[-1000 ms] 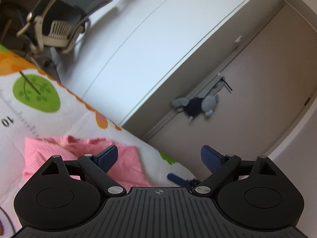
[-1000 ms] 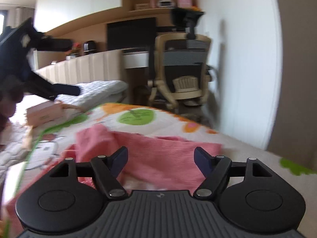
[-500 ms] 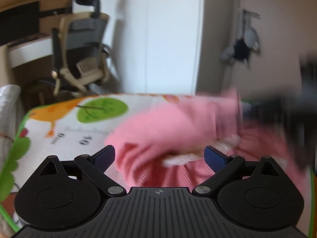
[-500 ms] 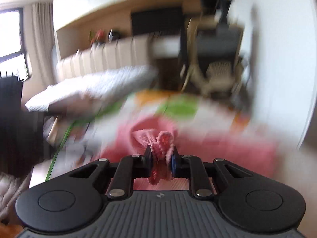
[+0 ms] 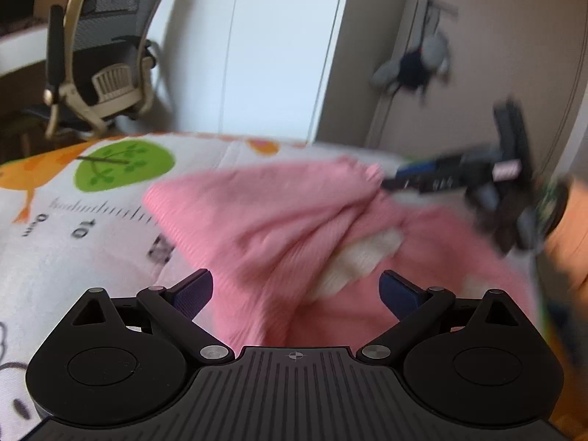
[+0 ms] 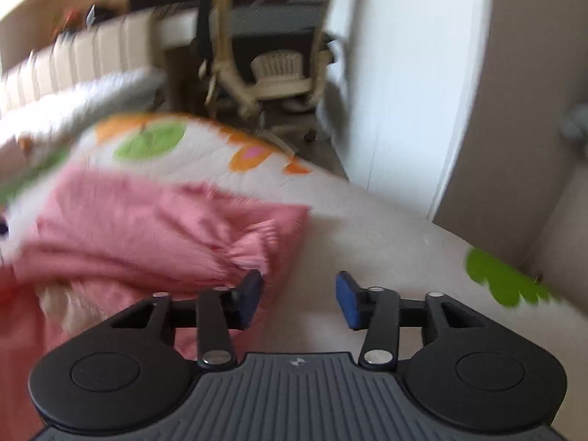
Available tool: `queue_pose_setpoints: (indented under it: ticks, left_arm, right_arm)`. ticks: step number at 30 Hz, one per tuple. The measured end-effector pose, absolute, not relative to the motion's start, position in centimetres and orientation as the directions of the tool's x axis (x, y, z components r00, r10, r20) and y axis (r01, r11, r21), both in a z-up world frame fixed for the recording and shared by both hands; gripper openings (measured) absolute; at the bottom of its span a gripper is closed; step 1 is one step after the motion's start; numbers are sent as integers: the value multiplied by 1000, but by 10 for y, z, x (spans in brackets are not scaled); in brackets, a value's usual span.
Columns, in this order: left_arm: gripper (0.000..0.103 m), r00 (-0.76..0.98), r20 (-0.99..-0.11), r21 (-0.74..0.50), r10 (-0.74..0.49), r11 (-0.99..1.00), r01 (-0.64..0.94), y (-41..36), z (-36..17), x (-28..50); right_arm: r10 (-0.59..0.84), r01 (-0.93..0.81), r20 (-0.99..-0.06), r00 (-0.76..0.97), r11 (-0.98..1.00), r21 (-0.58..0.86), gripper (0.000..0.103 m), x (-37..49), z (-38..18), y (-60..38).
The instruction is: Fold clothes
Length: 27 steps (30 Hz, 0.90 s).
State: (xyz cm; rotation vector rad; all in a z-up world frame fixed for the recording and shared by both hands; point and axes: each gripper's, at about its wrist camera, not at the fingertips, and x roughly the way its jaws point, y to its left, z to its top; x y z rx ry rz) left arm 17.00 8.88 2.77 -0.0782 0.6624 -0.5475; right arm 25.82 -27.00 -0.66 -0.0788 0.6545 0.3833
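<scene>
Pink garment apparently lies crumpled on mat.

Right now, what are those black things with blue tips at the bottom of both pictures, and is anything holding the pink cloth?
No robot here: a person holds a two-finger claw in each hand, and each claw has a camera looking out along its fingers. One picture looks from the left claw, the other from the right claw. Both are open, holding nothing. A pink ribbed knit garment lies bunched on a white quilted mat with orange and green cartoon prints. In the left picture, the blurry dark thing by the garment's corner is the right claw seen from outside. Behind stands a beige mesh office chair.
</scene>
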Motion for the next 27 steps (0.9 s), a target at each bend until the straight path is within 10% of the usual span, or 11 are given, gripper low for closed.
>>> queue_pose_setpoints:
  ticks: [6, 11, 27]
  left_arm:
    - [102, 666, -470, -434, -579, 809, 397, 77, 28, 217]
    - [102, 650, -607, -365, -456, 887, 281, 66, -10, 244]
    - [97, 650, -664, -221, -371, 927, 303, 114, -25, 127]
  right_arm:
    - [494, -449, -473, 730, 868, 213, 45, 256, 20, -264]
    - [408, -427, -610, 679, 896, 124, 44, 277, -41, -222]
    - [309, -422, -694, 650, 906, 8, 56, 149, -35, -311]
